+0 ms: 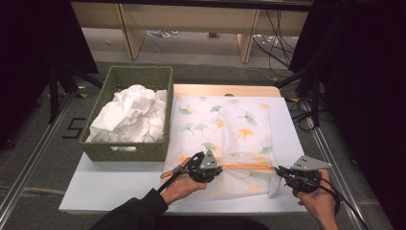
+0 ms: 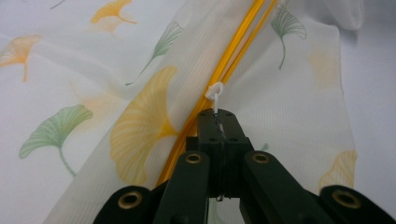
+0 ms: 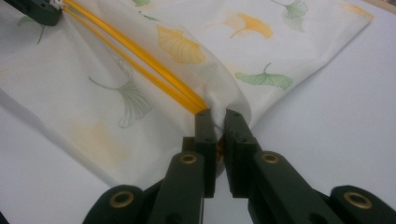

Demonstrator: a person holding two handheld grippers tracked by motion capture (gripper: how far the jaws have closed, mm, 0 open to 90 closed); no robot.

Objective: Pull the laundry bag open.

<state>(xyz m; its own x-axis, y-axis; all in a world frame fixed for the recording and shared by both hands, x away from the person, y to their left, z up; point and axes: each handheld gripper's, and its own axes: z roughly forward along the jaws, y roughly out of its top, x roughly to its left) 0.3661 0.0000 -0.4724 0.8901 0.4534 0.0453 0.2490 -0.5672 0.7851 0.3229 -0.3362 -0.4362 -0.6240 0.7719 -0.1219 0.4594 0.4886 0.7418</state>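
While both claws sit at the near edge of the tabletop, we log the pillowcase-like cover lying flat at the middle of the white board, its orange zipper running roughly from 9 to 3 o'clock across the near part.

The left claw — seen in its own view — has its jaws pressed together on the small white zipper pull, which pokes out just beyond the tips toward 12 o'clock. The right claw is narrow, with a slim gap between the jaws, and pinches the cover's fabric at the zipper's end; the fabric bunches up around the tips there.

We judge this to be a zipper run, one claw drawing the pull while the other anchors the far end.

Risks, as we read them:
- The pull is tiny and held only at the very tips — a sideways tug off the zipper line could let it slip free.
- The sheer fabric is loose beside the track; slack could fold into the slider and jam it.
- The right claw's hold looks light, so the cover could slide toward 9 o'clock instead of staying taut.
- The woven basket with crumpled white cloth stands just beside the cover at 9 to 10 o'clock; a wide left-hand sweep could strike it.
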